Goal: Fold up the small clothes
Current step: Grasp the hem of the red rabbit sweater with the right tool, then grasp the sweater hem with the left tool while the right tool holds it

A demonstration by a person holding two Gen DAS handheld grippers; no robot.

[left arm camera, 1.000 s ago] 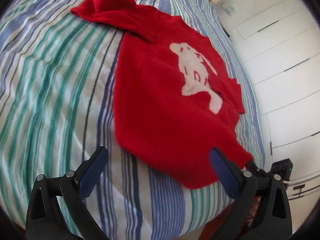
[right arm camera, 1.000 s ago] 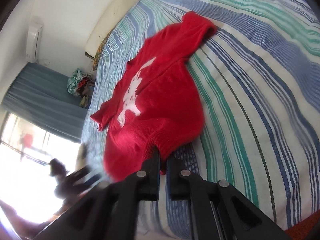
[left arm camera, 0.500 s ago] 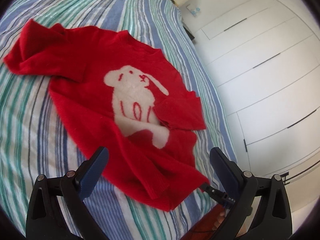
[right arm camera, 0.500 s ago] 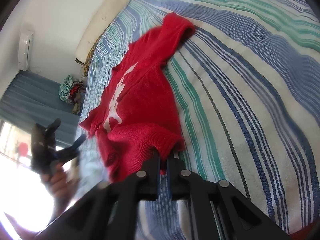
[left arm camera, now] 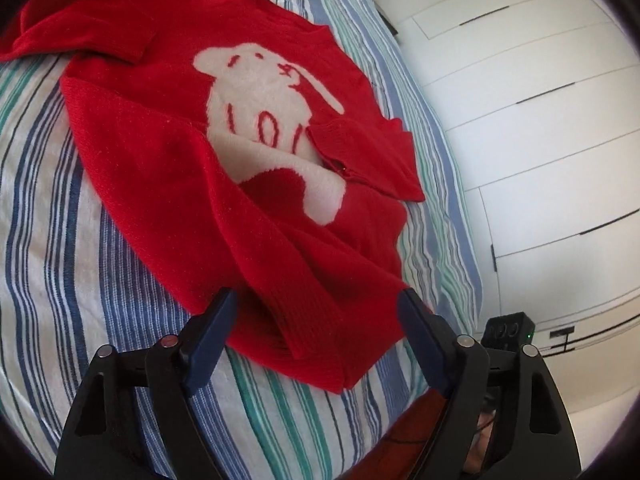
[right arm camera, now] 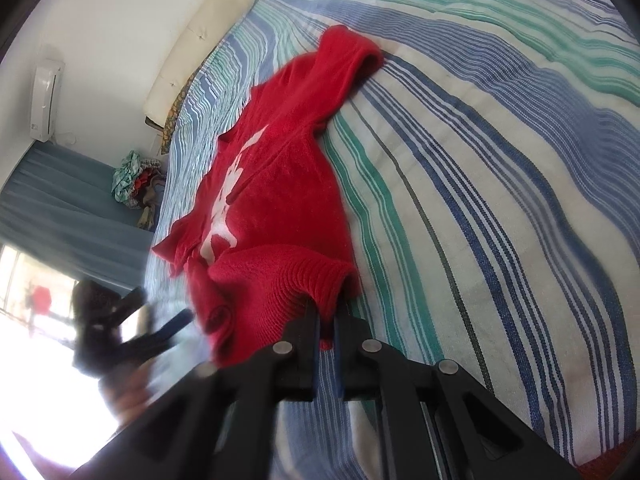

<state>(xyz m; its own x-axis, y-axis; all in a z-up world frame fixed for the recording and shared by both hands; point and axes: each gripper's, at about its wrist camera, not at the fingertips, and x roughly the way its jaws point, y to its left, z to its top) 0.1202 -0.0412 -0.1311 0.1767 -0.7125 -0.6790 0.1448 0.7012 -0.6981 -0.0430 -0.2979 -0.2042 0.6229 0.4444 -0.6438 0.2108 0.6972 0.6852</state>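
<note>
A small red sweater [left arm camera: 168, 152] with a white rabbit on its front lies on the striped bedspread [left arm camera: 52, 264]. One sleeve is folded in over the body at the right; the other lies off to the upper left. My left gripper [left arm camera: 316, 312] is open, its jaws astride the rumpled hem. My right gripper [right arm camera: 326, 312] is shut on the sweater's ribbed hem [right arm camera: 288, 280], which is bunched up. The sweater [right arm camera: 280, 184] stretches away from it. The left gripper [right arm camera: 132, 324] shows blurred at the lower left of the right wrist view.
White wardrobe doors [left arm camera: 532, 128] stand beside the bed on the right. A cream headboard [right arm camera: 216, 28] and a pile of clothes [right arm camera: 132, 176] lie beyond the bed. The bed edge [left arm camera: 360, 432] is close to both grippers.
My left gripper has moved in closer to the hem, which now lies between its open jaws. My right gripper has stayed shut on the hem and bunched it up further.
</note>
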